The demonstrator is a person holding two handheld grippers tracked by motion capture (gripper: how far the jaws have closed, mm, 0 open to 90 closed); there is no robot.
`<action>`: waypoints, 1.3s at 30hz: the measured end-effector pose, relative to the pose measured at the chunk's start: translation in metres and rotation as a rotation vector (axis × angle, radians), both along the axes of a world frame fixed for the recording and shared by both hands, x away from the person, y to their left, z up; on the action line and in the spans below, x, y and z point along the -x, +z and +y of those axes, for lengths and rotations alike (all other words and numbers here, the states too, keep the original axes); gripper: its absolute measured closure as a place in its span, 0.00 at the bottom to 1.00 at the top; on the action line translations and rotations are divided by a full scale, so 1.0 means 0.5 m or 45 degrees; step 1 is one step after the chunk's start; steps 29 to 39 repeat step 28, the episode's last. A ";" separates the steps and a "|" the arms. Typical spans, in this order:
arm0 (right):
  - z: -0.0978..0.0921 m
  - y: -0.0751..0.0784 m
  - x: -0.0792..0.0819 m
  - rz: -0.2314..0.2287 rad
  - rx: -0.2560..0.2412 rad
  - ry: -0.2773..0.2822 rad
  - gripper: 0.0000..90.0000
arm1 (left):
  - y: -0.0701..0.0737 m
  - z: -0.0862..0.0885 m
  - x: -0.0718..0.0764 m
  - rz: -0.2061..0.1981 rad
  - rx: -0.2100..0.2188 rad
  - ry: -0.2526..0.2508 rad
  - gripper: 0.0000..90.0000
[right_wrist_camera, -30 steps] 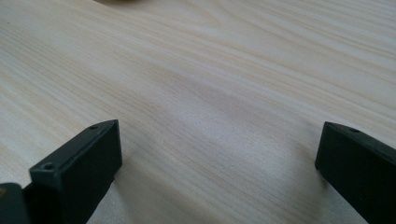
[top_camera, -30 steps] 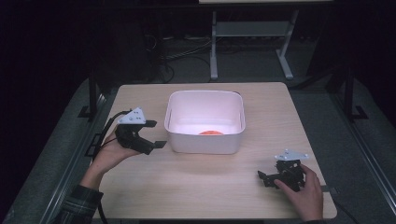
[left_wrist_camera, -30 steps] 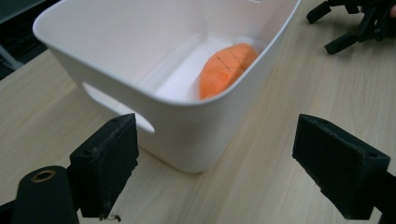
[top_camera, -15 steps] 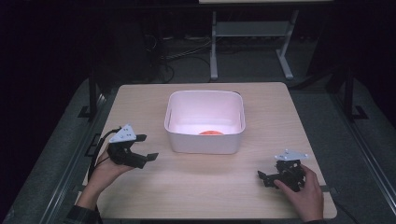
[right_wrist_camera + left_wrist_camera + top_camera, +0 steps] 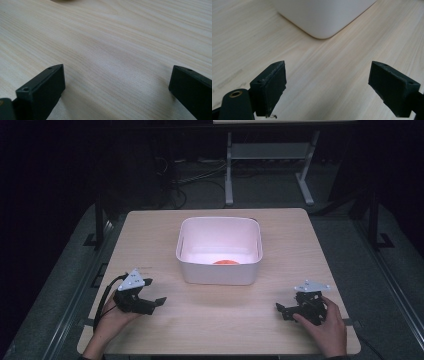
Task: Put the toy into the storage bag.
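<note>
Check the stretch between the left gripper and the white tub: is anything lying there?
Nothing: bare wooden table separates the left gripper from the white tub. The left gripper view shows bare wood up to the tub's corner.

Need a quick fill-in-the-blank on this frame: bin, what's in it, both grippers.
1. The white bin stands on the ____ table.
2. Inside the bin lies an ____ thing.
3. The jaws of the left gripper stand ____, with nothing between them.
4. The right gripper sits by the table's ____ edge, apart from the bin.

Missing words: wooden; orange; open; near
</note>
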State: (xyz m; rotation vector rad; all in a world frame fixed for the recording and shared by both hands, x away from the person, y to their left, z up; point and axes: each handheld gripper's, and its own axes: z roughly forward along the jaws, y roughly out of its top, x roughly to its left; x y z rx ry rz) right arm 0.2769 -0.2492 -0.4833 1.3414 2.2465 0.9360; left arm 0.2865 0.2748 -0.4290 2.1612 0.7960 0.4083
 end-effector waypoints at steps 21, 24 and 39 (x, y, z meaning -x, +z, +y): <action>0.000 0.000 0.000 0.000 -0.001 -0.001 0.00 | -0.091 0.050 0.031 0.074 -0.033 0.184 0.15; 0.000 0.000 0.000 0.000 0.000 -0.001 0.00 | -0.091 0.050 0.031 0.076 -0.035 0.183 0.15; 0.000 0.000 0.000 0.002 -0.002 -0.003 0.00 | -0.092 0.050 0.031 0.076 -0.033 0.186 0.15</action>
